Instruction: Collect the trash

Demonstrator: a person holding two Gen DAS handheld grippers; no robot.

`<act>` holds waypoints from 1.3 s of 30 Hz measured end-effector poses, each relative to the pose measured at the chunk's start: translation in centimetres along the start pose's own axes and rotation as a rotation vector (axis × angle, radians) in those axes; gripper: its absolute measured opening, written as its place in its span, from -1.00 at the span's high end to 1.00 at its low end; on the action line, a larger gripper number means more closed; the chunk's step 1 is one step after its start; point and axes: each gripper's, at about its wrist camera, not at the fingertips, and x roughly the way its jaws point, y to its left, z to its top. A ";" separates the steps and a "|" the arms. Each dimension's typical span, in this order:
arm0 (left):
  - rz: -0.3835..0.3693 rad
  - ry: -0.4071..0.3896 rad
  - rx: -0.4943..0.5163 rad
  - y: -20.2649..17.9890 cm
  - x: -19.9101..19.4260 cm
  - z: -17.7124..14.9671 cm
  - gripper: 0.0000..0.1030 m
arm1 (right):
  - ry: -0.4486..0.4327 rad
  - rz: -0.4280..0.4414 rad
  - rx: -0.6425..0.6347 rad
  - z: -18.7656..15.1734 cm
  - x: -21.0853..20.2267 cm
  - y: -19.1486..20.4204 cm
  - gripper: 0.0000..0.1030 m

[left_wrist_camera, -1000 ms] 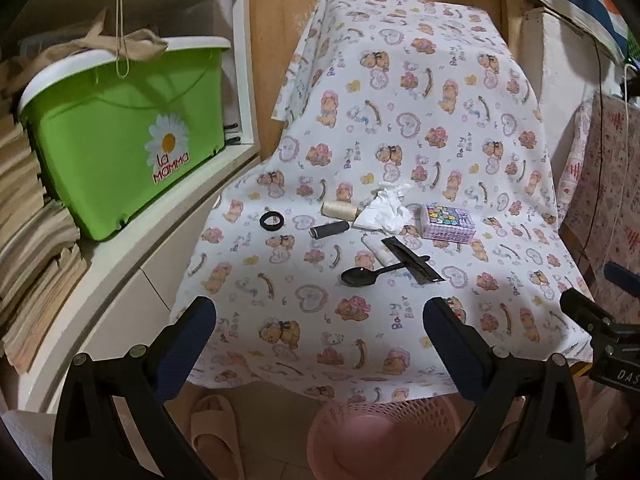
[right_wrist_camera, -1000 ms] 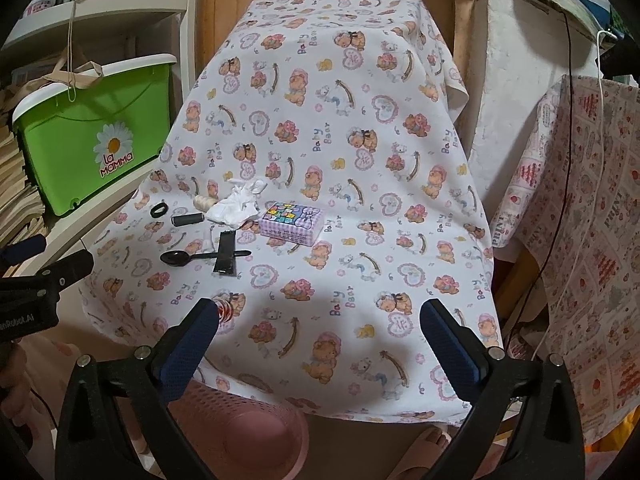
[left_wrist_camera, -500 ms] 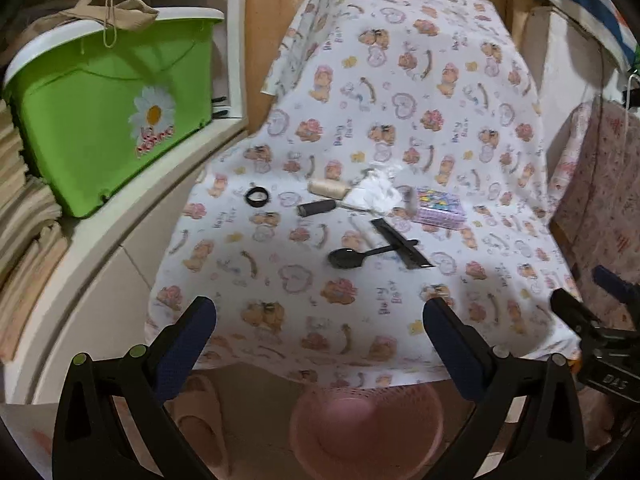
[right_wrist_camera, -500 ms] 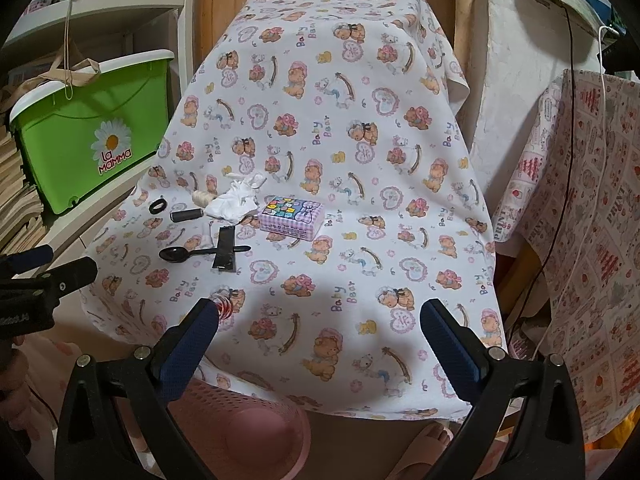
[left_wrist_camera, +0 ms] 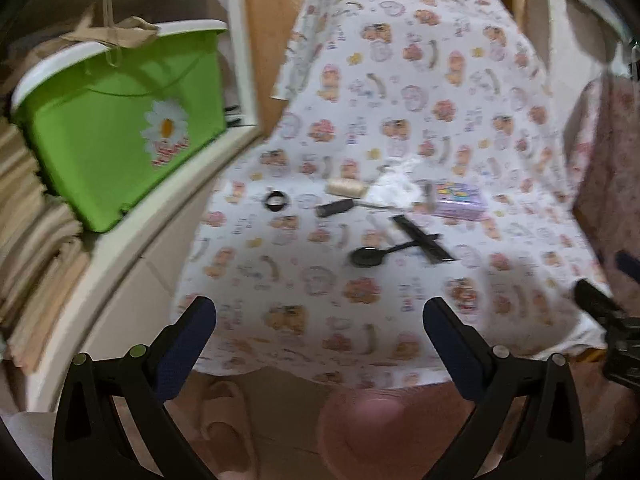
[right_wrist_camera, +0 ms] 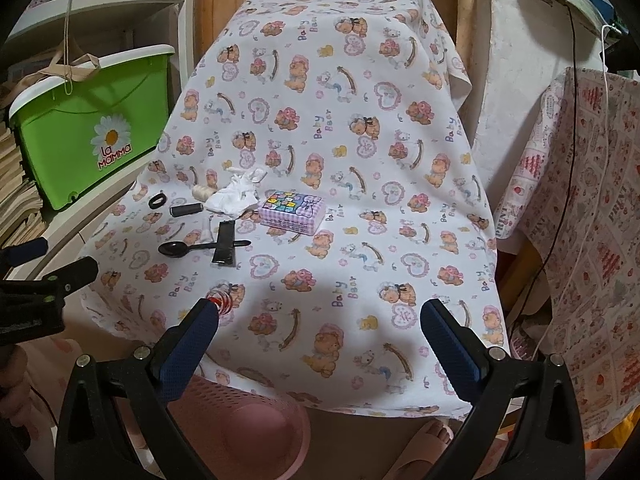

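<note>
A crumpled white tissue [right_wrist_camera: 236, 196] lies on the bear-print tablecloth [right_wrist_camera: 360, 152]; it also shows in the left wrist view [left_wrist_camera: 394, 192]. Around it lie a black spoon [right_wrist_camera: 178, 249], a black comb [right_wrist_camera: 224, 249], a dark thread spool [right_wrist_camera: 185, 210], a cream spool [right_wrist_camera: 202, 191], a black ring [right_wrist_camera: 157, 201] and a patterned tin box [right_wrist_camera: 291, 213]. A pink basket [right_wrist_camera: 244, 424] stands on the floor under the table's front edge. My left gripper [left_wrist_camera: 320, 320] and right gripper [right_wrist_camera: 320, 320] are both open and empty, held in front of the table.
A green "la mamma" bin [right_wrist_camera: 88, 132] sits on a white shelf at the left. Stacked papers [left_wrist_camera: 36, 264] lie beside it. A print-covered rack [right_wrist_camera: 580, 220] stands at the right. A slipper [left_wrist_camera: 224, 412] lies on the floor.
The left gripper has swung and the view is blurred; the table now sits a little further right in it. The right gripper has barely moved. Both stay open.
</note>
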 end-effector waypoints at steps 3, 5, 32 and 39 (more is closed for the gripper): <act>-0.028 0.020 -0.032 0.7 0.4 0.1 -0.99 | 0.004 -0.011 -0.009 -0.1 0.2 0.1 -0.98; -0.056 0.036 -0.061 1.2 0.6 0.2 -0.99 | 0.007 -0.016 -0.013 -0.1 0.3 0.2 -0.98; -0.069 0.031 0.005 -0.5 0.5 -0.3 -0.99 | 0.009 -0.009 -0.044 -0.5 0.5 1.1 -0.98; -0.125 0.066 -0.026 -0.6 1.3 -0.6 -0.99 | 0.005 0.020 -0.034 -0.6 0.6 1.1 -0.98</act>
